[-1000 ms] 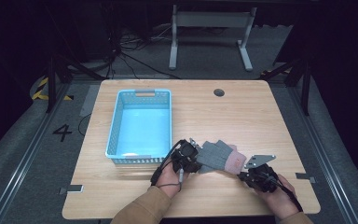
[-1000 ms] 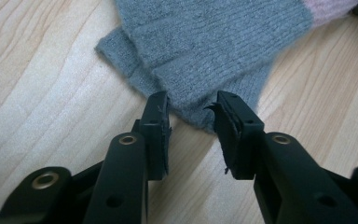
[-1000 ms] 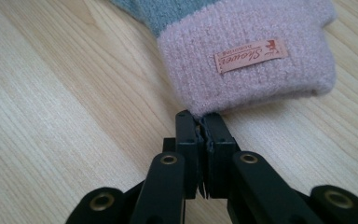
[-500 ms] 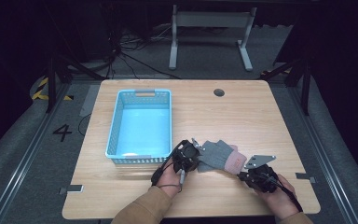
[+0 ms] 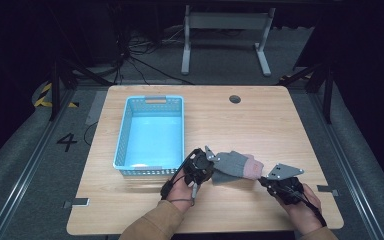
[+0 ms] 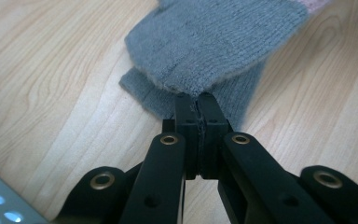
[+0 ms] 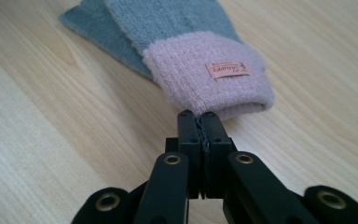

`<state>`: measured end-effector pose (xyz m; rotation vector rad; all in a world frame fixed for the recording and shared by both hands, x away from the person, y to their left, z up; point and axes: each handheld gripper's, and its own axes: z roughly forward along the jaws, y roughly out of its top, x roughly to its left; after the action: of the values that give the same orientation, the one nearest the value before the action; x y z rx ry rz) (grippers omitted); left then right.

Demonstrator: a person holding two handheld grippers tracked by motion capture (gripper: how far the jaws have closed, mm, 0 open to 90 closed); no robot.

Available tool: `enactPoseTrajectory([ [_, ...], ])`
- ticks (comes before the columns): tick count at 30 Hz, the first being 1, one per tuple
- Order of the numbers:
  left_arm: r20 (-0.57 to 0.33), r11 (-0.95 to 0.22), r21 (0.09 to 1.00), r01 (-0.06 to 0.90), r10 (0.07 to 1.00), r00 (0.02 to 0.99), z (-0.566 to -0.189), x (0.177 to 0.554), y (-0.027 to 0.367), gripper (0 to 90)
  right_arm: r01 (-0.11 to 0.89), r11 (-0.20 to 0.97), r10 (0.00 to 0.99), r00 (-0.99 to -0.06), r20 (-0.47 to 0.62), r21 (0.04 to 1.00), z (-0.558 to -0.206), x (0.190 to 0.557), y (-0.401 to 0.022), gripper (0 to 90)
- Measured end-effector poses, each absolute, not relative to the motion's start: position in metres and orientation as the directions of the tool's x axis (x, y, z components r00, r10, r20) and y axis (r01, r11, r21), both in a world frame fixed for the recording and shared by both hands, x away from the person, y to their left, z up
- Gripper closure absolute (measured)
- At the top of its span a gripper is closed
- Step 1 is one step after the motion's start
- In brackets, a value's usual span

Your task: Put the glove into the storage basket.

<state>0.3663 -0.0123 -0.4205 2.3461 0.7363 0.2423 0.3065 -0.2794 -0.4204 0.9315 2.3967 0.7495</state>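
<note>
A grey knit glove (image 5: 235,165) with a pink cuff (image 7: 209,74) and a small label lies on the wooden table (image 5: 260,125) near its front edge. My left gripper (image 5: 214,161) is at its grey end. Its jaws have just been closing and now pinch the edge of the grey fabric (image 6: 214,42), as the left gripper (image 6: 198,99) shows in its own view. My right gripper (image 5: 261,179) holds the other end. Its jaws have also just closed further, and the right gripper (image 7: 199,115) is shut on the rim of the pink cuff.
A light blue plastic basket (image 5: 122,135) with nothing in it stands on the left half of the table, just beyond my left hand. A round cable hole (image 5: 235,99) sits near the far edge. Bare wood stretches to the right and behind the glove.
The left gripper's jaws have drawn together on the grey end of the glove. Both hands and the glove stay almost where they were.
</note>
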Motion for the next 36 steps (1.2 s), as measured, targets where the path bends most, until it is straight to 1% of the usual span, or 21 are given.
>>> enactPoseTrajectory([
  [5,0.009,-0.620,0.661,0.422,0.569,0.822,-0.412,0.360,-0.008,89.6,0.411,0.622,0.716,-0.642,-0.273,0.666,-0.411,0.305,-0.279,89.8],
  [11,0.032,-0.605,0.688,0.401,0.577,0.816,-0.403,0.354,-0.001,89.6,0.380,0.616,0.720,-0.628,-0.297,0.690,-0.404,0.313,-0.277,89.8],
  [18,0.044,-0.596,0.697,0.399,0.591,0.805,-0.400,0.352,0.004,89.6,0.343,0.614,0.718,-0.617,-0.322,0.711,-0.399,0.327,-0.274,89.8],
  [27,0.046,-0.611,0.681,0.403,0.586,0.809,-0.408,0.355,-0.003,89.6,0.350,0.620,0.719,-0.613,-0.329,0.702,-0.409,0.340,-0.278,89.8],
  [31,0.025,-0.626,0.658,0.419,0.574,0.818,-0.414,0.355,-0.006,89.6,0.365,0.629,0.715,-0.617,-0.328,0.686,-0.415,0.338,-0.279,89.7],
  [36,-0.012,-0.644,0.625,0.441,0.557,0.830,-0.424,0.357,-0.009,89.4,0.416,0.619,0.721,-0.638,-0.272,0.666,-0.424,0.338,-0.283,89.1],
])
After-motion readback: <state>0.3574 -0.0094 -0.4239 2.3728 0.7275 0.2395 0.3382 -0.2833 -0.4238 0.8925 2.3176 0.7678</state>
